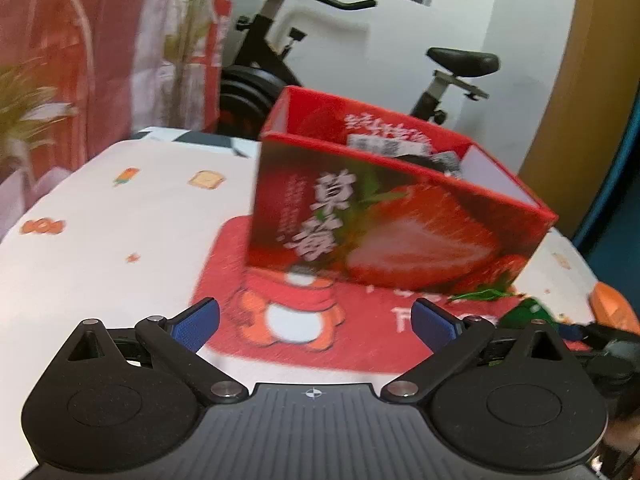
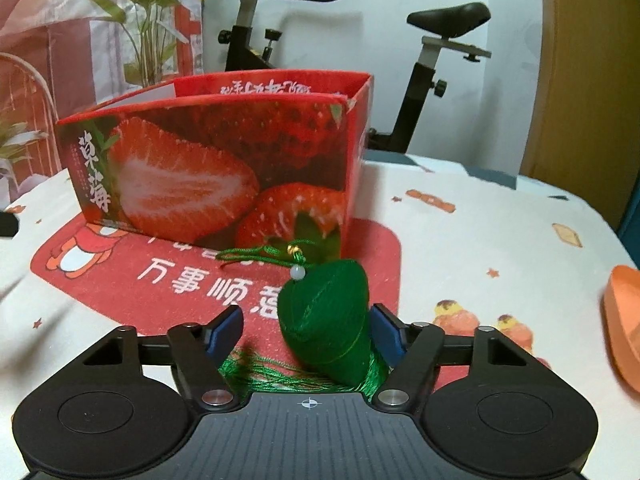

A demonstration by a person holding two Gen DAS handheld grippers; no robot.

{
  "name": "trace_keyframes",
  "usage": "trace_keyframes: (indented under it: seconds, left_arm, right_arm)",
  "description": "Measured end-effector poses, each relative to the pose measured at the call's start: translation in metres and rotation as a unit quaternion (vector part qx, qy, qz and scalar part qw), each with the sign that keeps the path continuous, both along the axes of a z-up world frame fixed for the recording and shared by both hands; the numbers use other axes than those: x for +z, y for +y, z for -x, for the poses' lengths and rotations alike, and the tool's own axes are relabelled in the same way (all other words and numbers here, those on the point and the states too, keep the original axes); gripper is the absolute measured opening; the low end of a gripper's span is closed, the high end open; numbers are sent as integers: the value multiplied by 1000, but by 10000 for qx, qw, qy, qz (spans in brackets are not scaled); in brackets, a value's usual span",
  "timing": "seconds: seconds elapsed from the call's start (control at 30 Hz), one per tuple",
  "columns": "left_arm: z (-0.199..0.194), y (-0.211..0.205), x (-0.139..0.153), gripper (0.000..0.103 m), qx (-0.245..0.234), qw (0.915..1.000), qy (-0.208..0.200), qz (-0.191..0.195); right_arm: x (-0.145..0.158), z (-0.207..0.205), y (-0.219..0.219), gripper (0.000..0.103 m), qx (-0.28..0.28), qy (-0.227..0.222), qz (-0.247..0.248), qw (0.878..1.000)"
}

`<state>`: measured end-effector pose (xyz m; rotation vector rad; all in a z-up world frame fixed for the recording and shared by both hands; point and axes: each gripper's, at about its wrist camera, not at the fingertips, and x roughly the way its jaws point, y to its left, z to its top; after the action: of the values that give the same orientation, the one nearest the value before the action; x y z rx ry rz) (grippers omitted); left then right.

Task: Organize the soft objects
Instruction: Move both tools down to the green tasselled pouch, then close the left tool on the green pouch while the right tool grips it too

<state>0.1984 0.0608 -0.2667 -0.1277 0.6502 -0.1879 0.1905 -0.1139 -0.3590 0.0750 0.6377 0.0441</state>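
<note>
Right gripper (image 2: 306, 330) around the green pouch (image 2: 328, 320), left gripper (image 1: 316, 320) empty.

My right jaws stand partly apart with the pouch between them: the right pad (image 2: 386, 330) looks to touch its side, the left pad clearly stands off, so I count it as not yet gripped. The pouch lies on the red mat (image 2: 192, 276) on the cloth (image 2: 480, 240), just in front of the strawberry box (image 2: 208, 168), its green cord (image 2: 256, 254) and bead running toward the box and its tassel (image 2: 272, 376) under my gripper. My left jaws are spread wide over the mat, nothing between them, the box beyond. An orange thing (image 2: 624, 320) sits at the right edge.
</note>
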Motion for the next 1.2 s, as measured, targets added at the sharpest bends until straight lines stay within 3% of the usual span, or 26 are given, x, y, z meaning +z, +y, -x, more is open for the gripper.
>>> trace_keyframes:
  seconds: [0.07, 0.23, 0.43, 0.63, 0.7, 0.83, 0.9, 0.93, 1.2]
  left_arm:
    - [-6, -7, 2, 101, -158, 9999, -4, 69]
    - [-16, -32, -1, 93, -611, 9974, 156, 351]
    - [-20, -52, -18, 84, -1031, 9914, 478, 654]
    - [-23, -56, -29, 83, -1233, 9862, 631, 911]
    - [-25, -54, -34, 78, -1272, 9831, 736, 1093]
    - [-30, -52, -46, 53, -1380, 9754, 974, 1418]
    - [-31, -51, -49, 46, -1348, 9749, 983, 1476]
    - [-31, -50, -50, 35, -1346, 9749, 965, 1489]
    - [-24, -44, -16, 35, -1442, 9759, 474, 1569]
  right_arm:
    - [-1, -1, 1, 53, 93, 25, -63, 9999]
    - [0, -3, 14, 48, 438, 59, -186, 9989]
    - [0, -4, 38, 48, 882, 111, -382, 9953]
    - [-2, -5, 68, 46, 1336, 172, -260, 9905]
    - [-1, -5, 75, 44, 1446, 169, -287, 9889]
    - [1, -6, 86, 42, 1573, 152, -230, 9872]
    - [2, -7, 88, 41, 1592, 157, -227, 9869]
    - [3, -6, 88, 41, 1569, 155, -212, 9873]
    - [28, -1, 86, 36, 1499, -205, -59, 9885]
